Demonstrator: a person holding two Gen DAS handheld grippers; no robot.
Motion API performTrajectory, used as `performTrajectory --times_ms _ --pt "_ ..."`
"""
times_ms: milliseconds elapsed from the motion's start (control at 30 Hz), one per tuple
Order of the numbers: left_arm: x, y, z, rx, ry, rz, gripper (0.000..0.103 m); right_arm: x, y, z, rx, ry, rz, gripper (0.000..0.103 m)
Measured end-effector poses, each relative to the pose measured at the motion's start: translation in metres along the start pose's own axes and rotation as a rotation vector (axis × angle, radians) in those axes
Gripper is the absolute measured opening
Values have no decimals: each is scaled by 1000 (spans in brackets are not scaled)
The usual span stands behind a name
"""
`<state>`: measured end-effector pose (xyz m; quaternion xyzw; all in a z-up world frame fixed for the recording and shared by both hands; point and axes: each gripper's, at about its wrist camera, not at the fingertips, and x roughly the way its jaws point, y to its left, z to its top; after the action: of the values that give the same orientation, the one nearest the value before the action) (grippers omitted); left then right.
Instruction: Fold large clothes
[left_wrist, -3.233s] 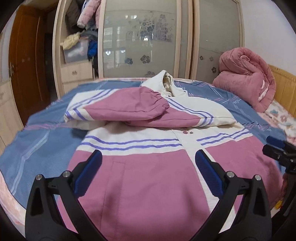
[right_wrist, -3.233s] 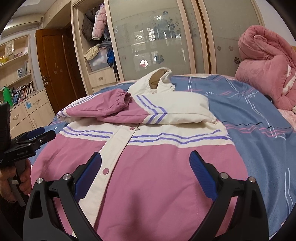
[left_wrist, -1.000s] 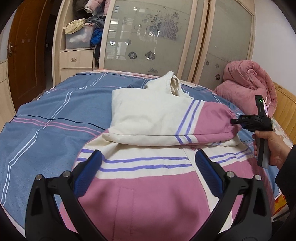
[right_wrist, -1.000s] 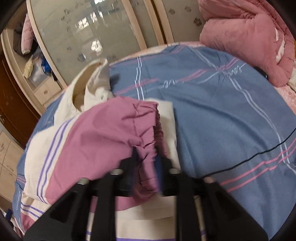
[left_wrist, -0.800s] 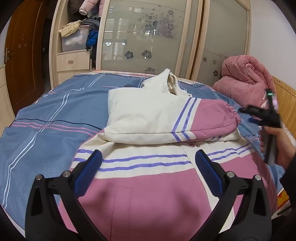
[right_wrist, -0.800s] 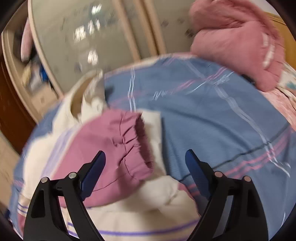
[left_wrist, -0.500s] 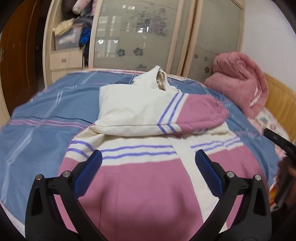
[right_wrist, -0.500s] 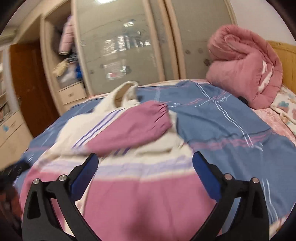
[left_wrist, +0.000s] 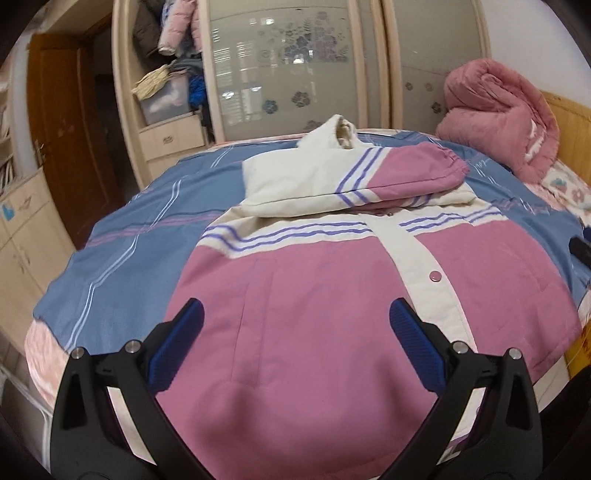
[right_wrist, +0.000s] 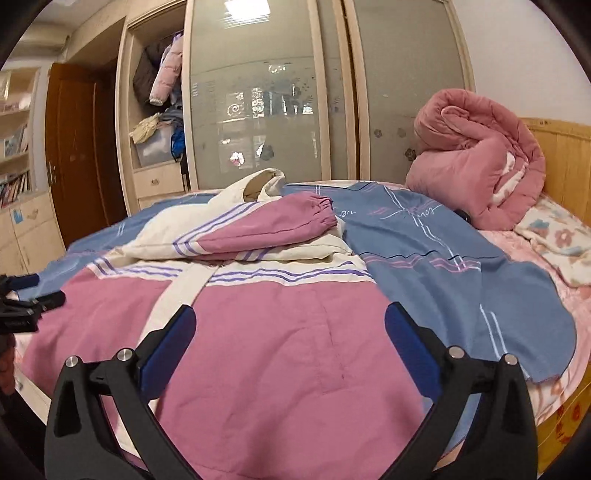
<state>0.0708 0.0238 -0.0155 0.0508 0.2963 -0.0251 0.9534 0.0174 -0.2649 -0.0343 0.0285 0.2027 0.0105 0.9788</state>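
Far left, an open wardrobe (right_wrist: 159, 122) holds a clear bin (right_wrist: 157, 149) beneath piled clothes; on the bed (right_wrist: 461, 266), the jacket (right_wrist: 266, 332) lies sleeve-folded, left claw (left_wrist: 295, 341) and right claw (right_wrist: 290, 341) both spread wide, empty.

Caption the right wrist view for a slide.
Open right gripper above pink-and-cream jacket, sleeves folded across its chest, on blue bedsheet.

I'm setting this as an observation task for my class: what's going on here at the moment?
A person is folding a pink and cream jacket spread on a bed. Both sleeves lie folded across its chest. The left gripper and right gripper are open, empty, above the hem end.
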Motion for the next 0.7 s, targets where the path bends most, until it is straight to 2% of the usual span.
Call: performTrajectory --times_ms 167,700 --pt "-6 4 2 -43 -34 15 101 -3 -1 -4 11 8 10 102" --pt "-2 -8 6 -2 -46 -16 101 3 -2 -8 11 33 13 102"
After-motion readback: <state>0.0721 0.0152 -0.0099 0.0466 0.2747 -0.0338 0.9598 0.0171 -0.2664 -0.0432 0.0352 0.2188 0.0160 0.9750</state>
